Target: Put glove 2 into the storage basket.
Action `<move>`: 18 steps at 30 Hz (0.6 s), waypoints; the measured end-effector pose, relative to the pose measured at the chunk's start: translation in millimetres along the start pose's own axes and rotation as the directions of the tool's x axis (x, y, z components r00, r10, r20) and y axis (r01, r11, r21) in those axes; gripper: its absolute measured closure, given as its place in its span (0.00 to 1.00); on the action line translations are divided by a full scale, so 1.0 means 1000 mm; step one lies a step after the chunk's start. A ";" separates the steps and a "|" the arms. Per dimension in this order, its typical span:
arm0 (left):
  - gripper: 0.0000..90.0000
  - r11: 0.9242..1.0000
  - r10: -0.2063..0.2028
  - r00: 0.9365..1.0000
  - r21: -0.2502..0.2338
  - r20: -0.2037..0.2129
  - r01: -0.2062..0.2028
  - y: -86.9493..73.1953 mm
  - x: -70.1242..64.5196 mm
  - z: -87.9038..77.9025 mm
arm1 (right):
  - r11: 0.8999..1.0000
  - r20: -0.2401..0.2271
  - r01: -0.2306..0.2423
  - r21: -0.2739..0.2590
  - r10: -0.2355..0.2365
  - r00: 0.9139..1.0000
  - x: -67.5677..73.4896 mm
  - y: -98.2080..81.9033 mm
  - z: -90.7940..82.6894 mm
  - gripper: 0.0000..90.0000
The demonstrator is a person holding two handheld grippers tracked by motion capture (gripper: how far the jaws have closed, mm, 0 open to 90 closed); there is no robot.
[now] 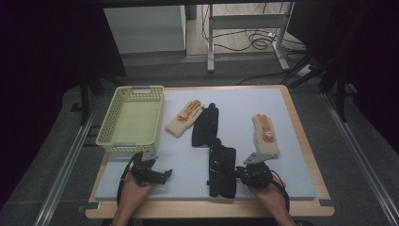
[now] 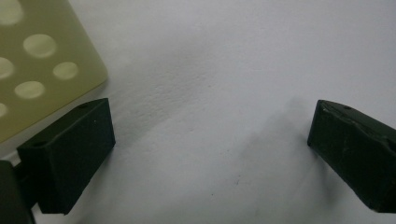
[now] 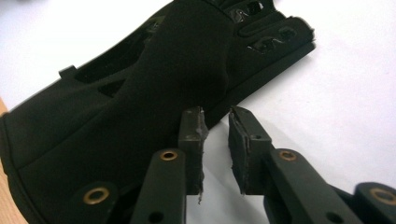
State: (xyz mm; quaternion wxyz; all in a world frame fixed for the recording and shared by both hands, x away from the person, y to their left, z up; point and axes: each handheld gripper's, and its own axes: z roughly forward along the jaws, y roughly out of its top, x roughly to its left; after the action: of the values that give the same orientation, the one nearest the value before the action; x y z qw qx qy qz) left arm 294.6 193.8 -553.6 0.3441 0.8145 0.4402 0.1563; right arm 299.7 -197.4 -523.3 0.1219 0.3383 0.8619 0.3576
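Observation:
A black glove (image 1: 222, 172) lies flat near the front middle of the grey mat (image 1: 291, 141). My right gripper (image 1: 240, 173) is low at its right edge. In the right gripper view the jaws (image 3: 217, 121) stand a narrow gap apart at the rim of that glove (image 3: 154, 84); bare mat shows between the pads, which press on nothing. My left gripper (image 1: 157, 175) rests at the front left, jaws wide open (image 2: 210, 121) over bare mat. A second black glove (image 1: 205, 125) lies mid-table beside a cream and orange glove (image 1: 185, 117). Another cream and orange glove (image 1: 265, 134) lies to the right.
A yellow-green plastic basket (image 1: 106, 132) with nothing in it stands at the table's left, its corner (image 2: 42, 70) close to my left gripper's jaw. The wooden table edge (image 1: 301, 110) frames the mat. Desk legs and cables stand on the floor beyond the table.

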 end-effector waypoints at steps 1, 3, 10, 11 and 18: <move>0.01 1.000 0.000 1.000 0.000 0.000 0.000 0.000 0.000 0.000 | 1.000 -0.001 -0.010 -0.010 0.010 1.000 -0.003 0.001 -0.001 0.78; 0.01 1.000 0.000 1.000 0.000 0.001 0.000 0.000 0.000 0.000 | 0.999 0.000 -0.034 -0.029 0.034 0.999 -0.013 0.007 -0.003 0.74; 0.01 1.000 0.000 1.000 0.000 0.001 0.000 0.000 0.000 0.000 | 0.996 -0.015 -0.053 -0.069 0.053 0.999 -0.041 0.047 0.006 0.63; 0.01 1.000 0.000 1.000 0.001 0.001 0.000 0.000 0.000 0.000 | 0.996 -0.025 -0.055 -0.071 0.053 0.998 -0.045 0.053 0.009 0.63; 0.01 1.000 0.000 1.000 0.000 0.001 0.000 0.000 0.000 0.000 | 0.997 -0.024 -0.041 -0.064 0.040 0.999 -0.061 0.089 0.034 0.73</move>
State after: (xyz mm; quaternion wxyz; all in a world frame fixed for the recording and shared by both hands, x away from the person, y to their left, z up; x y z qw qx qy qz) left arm 294.7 193.9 -553.6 0.3441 0.8146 0.4402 0.1559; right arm 404.9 -174.4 -487.4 0.1159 0.3475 0.8441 0.3915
